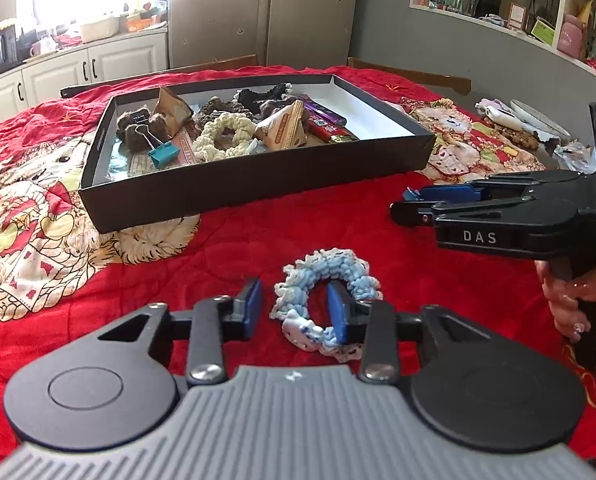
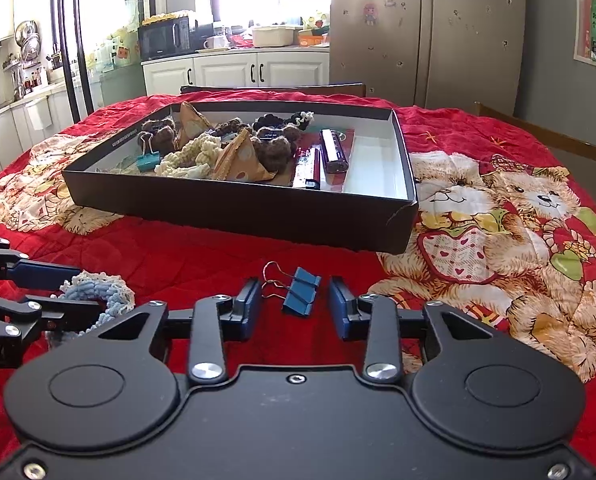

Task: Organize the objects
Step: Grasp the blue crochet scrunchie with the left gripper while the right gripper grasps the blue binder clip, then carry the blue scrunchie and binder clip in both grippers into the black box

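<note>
A blue and white crochet scrunchie (image 1: pixel 325 280) with a small cat charm lies on the red quilt. My left gripper (image 1: pixel 294 312) is open; its right finger sits inside the scrunchie's ring, its left finger outside. The scrunchie also shows in the right wrist view (image 2: pixel 98 292). My right gripper (image 2: pixel 296 308) is open around a blue binder clip (image 2: pixel 299 290) lying on the quilt. In the left wrist view the right gripper (image 1: pixel 413 206) is at the right. A black box (image 1: pixel 234 196) holds scrunchies, a teal clip, triangular packets and lighters.
The red teddy-bear quilt (image 2: pixel 477 220) covers the table. A plate and snacks (image 1: pixel 517 124) lie at the far right. Chair backs (image 1: pixel 409 72) stand behind the table. Kitchen cabinets and a fridge are beyond.
</note>
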